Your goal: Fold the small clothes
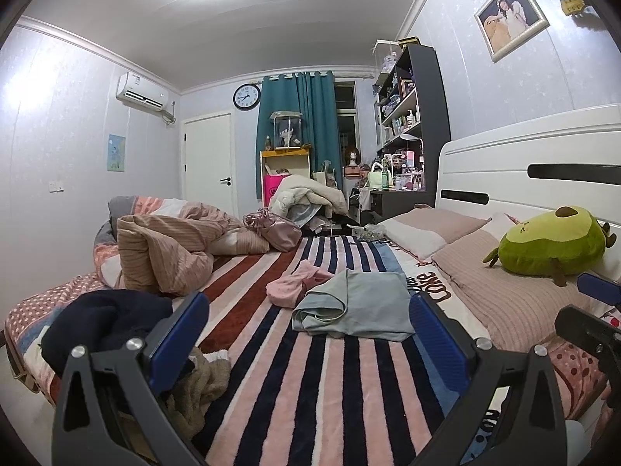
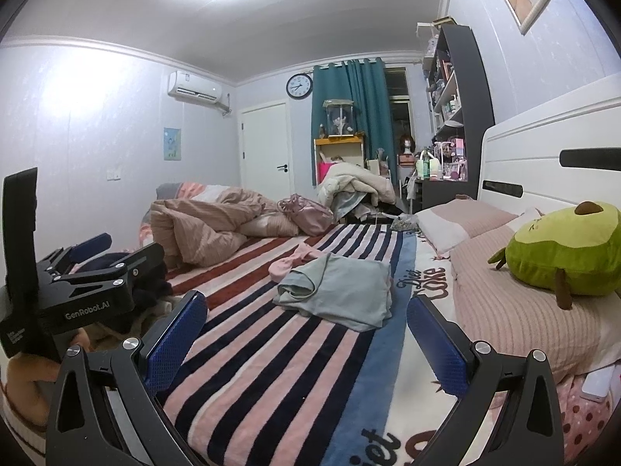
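Observation:
A light blue-grey garment (image 1: pixel 355 305) lies loosely folded on the striped blanket (image 1: pixel 310 388) in the middle of the bed; it also shows in the right wrist view (image 2: pixel 341 291). A small pink garment (image 1: pixel 295 285) lies crumpled just behind it to the left, also in the right wrist view (image 2: pixel 289 262). My left gripper (image 1: pixel 306 322) is open and empty, above the blanket just short of the blue-grey garment. My right gripper (image 2: pixel 304 328) is open and empty, a little short of the same garment. The left gripper also shows in the right wrist view (image 2: pixel 101 252) at the left.
A dark navy garment (image 1: pixel 104 322) and a beige one (image 1: pixel 202 388) lie at the bed's left edge. A rumpled pink duvet (image 1: pixel 170 248) and a pink bag (image 1: pixel 275 229) lie farther back. Pillows (image 1: pixel 516 303) and a green avocado plush (image 1: pixel 551 244) lie by the white headboard (image 1: pixel 543 163).

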Motion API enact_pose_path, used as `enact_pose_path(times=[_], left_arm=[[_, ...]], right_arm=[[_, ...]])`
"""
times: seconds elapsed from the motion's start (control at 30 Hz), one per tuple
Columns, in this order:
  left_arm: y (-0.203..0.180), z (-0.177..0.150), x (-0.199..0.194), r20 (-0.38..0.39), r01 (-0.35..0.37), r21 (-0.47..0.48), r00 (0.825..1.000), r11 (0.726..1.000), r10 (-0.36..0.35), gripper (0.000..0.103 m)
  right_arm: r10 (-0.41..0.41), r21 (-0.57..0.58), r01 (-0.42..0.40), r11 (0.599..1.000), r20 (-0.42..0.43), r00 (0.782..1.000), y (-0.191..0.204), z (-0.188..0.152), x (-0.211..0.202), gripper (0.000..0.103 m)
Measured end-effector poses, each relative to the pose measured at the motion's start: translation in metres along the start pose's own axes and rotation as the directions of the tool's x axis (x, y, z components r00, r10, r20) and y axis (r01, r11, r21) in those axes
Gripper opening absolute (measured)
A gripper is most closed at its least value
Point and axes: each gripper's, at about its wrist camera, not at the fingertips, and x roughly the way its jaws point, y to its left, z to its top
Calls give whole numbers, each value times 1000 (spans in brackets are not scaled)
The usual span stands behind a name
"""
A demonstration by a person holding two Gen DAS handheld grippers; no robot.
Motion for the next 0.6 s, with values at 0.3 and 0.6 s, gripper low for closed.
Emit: enact_pose_path(times=[0.3,0.6], left_arm=[[-1,-1,1,-6,-5,7,1000,1000,5,102],[-1,-3,5,-19,14,17,1000,1000,-14,102]], right_arm=[[-2,8,2,1000,-3,1000,0,-2,0,103],[-16,30,17,999,-8,1000,2,-5,-3,103]])
